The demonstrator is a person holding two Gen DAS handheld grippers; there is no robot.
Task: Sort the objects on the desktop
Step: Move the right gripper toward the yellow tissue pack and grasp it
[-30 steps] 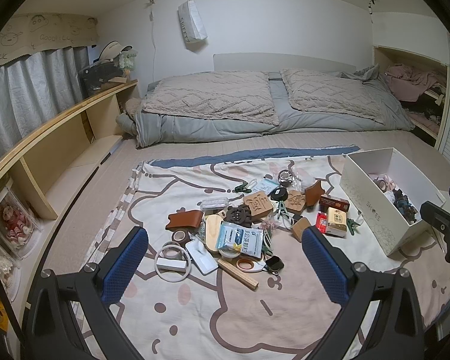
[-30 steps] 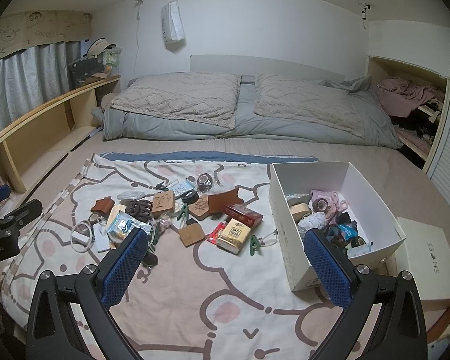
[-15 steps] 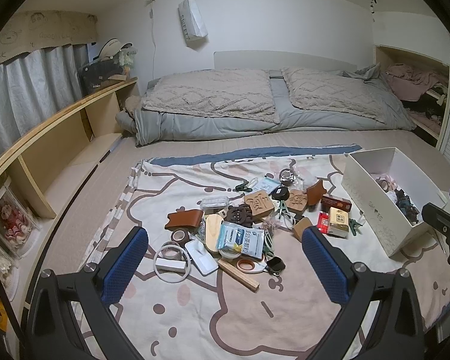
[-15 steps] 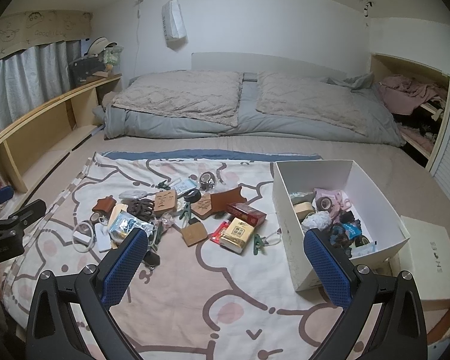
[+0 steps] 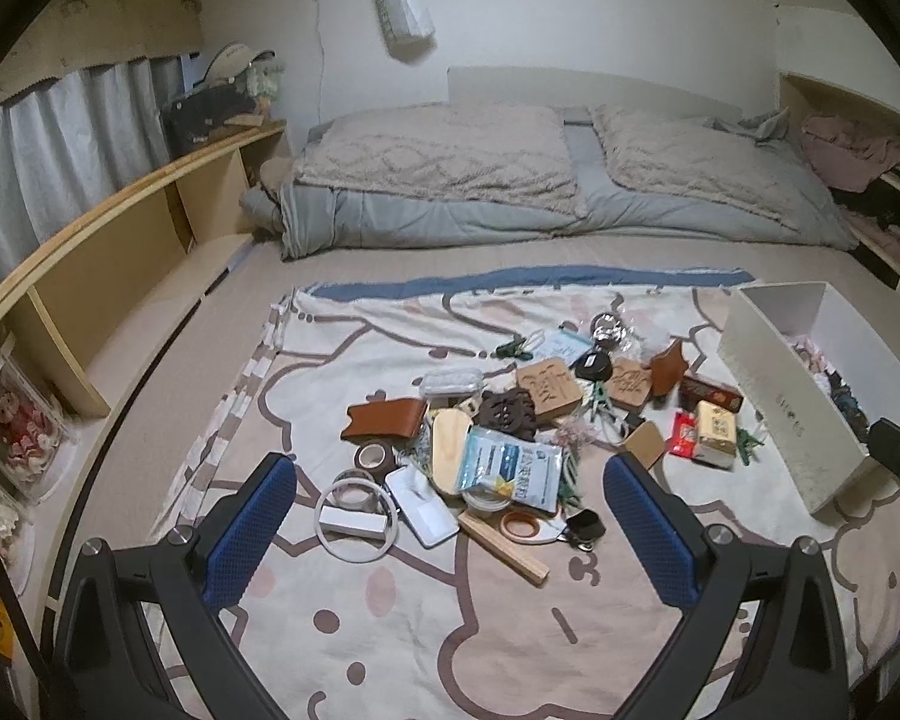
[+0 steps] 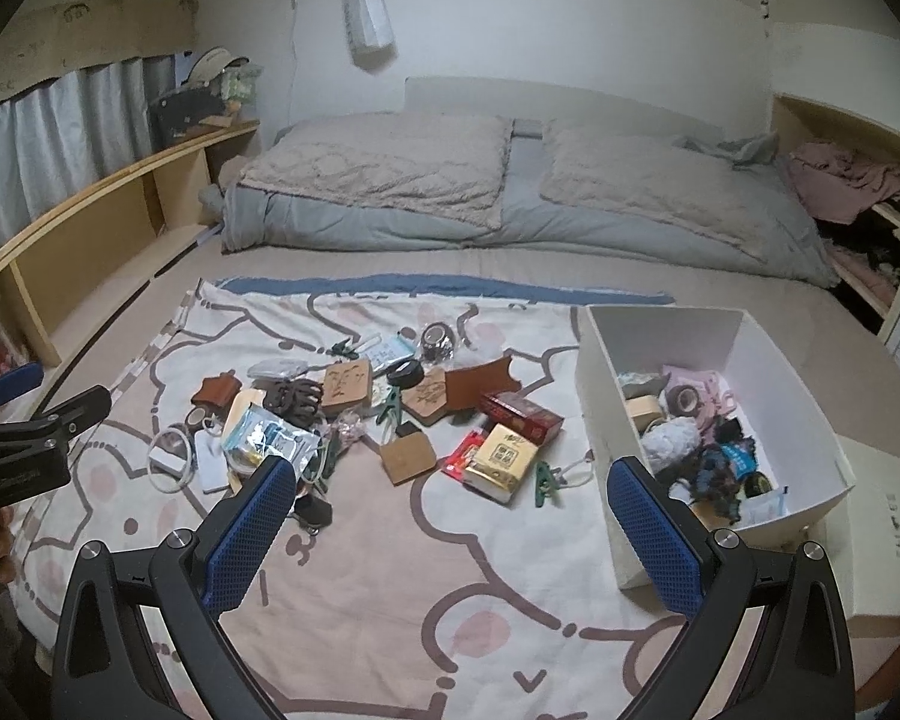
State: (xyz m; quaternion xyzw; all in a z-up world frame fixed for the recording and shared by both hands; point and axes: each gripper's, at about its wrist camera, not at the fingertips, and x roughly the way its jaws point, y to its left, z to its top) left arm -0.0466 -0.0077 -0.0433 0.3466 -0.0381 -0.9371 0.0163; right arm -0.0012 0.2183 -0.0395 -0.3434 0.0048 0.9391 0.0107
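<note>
Left wrist view first: we hold the left gripper (image 5: 450, 531) with jaws wide apart and empty above a cartoon-print blanket (image 5: 390, 630). Ahead lies the clutter pile (image 5: 510, 420): a white ring (image 5: 357, 519), a brown tape roll (image 5: 375, 457), a blue-and-white packet (image 5: 510, 468), engraved wooden coasters (image 5: 549, 387), a yellow box (image 5: 716, 433). At right, our right gripper (image 6: 450, 531), jaws also apart, faces the white shoebox (image 6: 600, 420), partly filled. Its lettering is too blurred to read.
</note>
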